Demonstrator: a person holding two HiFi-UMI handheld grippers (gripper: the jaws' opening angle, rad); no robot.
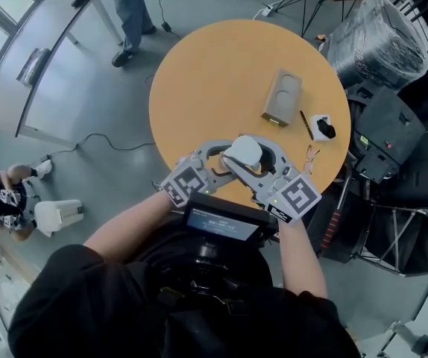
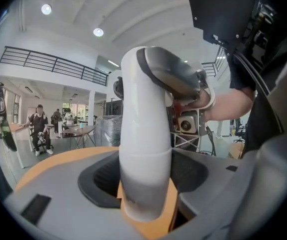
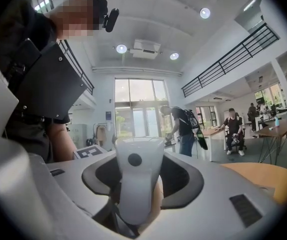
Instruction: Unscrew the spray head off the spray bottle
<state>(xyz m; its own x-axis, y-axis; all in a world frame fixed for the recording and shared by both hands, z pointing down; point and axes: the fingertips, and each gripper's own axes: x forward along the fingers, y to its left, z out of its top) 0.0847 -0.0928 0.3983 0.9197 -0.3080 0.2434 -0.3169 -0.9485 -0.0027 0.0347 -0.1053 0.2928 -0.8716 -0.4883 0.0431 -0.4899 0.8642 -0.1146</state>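
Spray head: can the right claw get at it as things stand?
Probably yes. The spray head sits between the right claw's jaws, nothing in between, while the left claw holds the spray bottle body. Whether its pads press yet is unclear.

A: What's the spray bottle [image 2: 143, 149] made of?
B: Smooth white plastic with a faint sheen. Its spray head [image 2: 176, 76] has glossier grey plastic.
A: And the table [image 1: 221, 80]?
B: A smooth, matt orange top. The left gripper [image 2: 146, 178] is matt grey plastic.
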